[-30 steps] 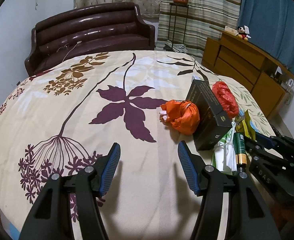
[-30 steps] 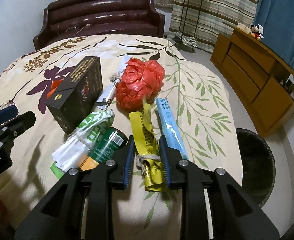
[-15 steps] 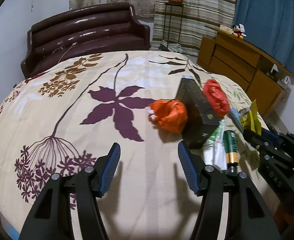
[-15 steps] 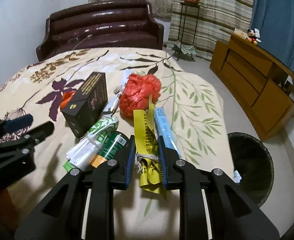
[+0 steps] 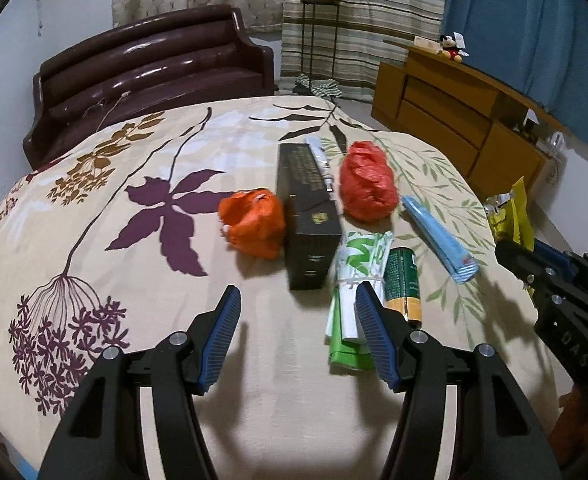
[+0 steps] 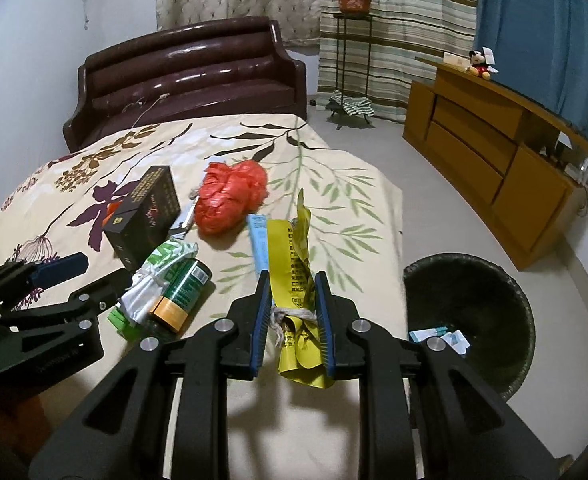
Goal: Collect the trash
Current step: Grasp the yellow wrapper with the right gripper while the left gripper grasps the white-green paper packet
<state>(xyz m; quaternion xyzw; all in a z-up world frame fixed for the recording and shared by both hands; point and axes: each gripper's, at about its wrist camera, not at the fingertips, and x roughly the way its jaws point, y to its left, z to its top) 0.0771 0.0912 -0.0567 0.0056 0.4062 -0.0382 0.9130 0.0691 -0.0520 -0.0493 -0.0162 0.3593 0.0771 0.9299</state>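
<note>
My right gripper point(image 6: 292, 304) is shut on a yellow wrapper tied with string point(image 6: 294, 272), held above the bed's right edge; it also shows in the left wrist view point(image 5: 512, 216). A black trash bin point(image 6: 474, 312) stands on the floor to its right. My left gripper point(image 5: 298, 320) is open and empty above the bedspread point(image 5: 94, 200). Ahead of it lie an orange bag point(image 5: 254, 222), a black box point(image 5: 310, 216), a red bag point(image 5: 368, 188), a green-white wrapper point(image 5: 354, 280), a green can point(image 5: 404, 280) and a blue packet point(image 5: 438, 236).
A dark leather sofa point(image 5: 150, 68) stands beyond the bed. A wooden sideboard point(image 6: 494, 164) runs along the right wall. A plant stand point(image 6: 352, 40) is by the striped curtain. Some paper lies inside the bin.
My right gripper has lifted the yellow wrapper off the bed and moved back toward the bin side. My left gripper has shifted right, nearer the trash pile, still open.
</note>
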